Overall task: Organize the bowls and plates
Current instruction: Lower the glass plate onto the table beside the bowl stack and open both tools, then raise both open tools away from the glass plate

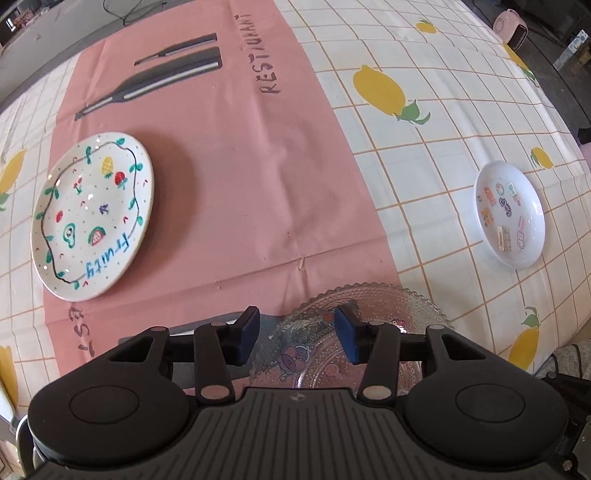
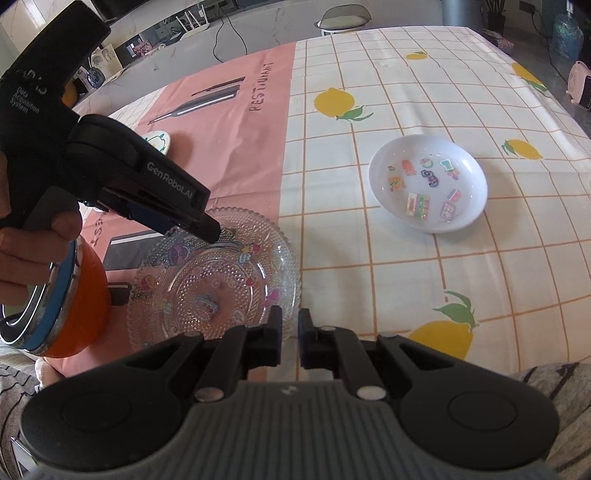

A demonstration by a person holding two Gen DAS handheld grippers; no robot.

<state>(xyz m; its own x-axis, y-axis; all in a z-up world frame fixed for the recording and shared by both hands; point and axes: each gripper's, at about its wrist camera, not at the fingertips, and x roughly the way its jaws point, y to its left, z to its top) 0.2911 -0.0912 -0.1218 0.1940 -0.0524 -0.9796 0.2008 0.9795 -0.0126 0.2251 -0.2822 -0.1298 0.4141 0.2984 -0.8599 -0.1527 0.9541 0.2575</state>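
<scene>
A clear glass plate with a beaded rim and cartoon stickers lies at the near edge of the pink placemat; it also shows in the left wrist view. My left gripper is open above the glass plate's far side, seen from the side in the right wrist view. My right gripper is nearly closed with a narrow gap, right at the glass plate's near right rim; I cannot tell if it pinches the rim. A white "fruity" plate sits at left. A white bowl with stickers sits at right.
The pink placemat has printed cutlery and lies on a lemon-patterned tablecloth. An orange round device hangs on the hand holding the left gripper. A pink appliance stands off the table's far right.
</scene>
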